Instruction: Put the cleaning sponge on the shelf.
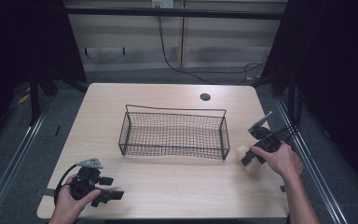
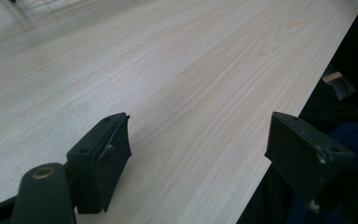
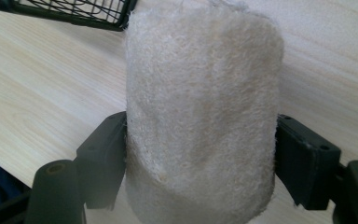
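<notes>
Right tool [image 1: 248,157] closed on a rolled cream towel [image 3: 200,116] at the right side of the tabletop [image 1: 168,186], just beside the right end of the wire basket [image 1: 173,133]. In the right gripper view the two black jaws press against opposite flanks of the roll, near its lower half; the grip across the short axis probably keeps the roll from unwinding while it is carried. The towel is a soft, fuzzy cylinder with a domed far end; its pile shows fine loops. From the high view it appears low over the wood or touching it; which cannot be told. The basket is a shallow rectangular tray of thin black wire mesh with a raised rail along its far side, standing empty mid-table, a likely destination for the roll. Left tool [image 2: 198,154] rests at the near left edge, jaws wide apart and holding nothing, over pale wood-grain laminate.
</notes>
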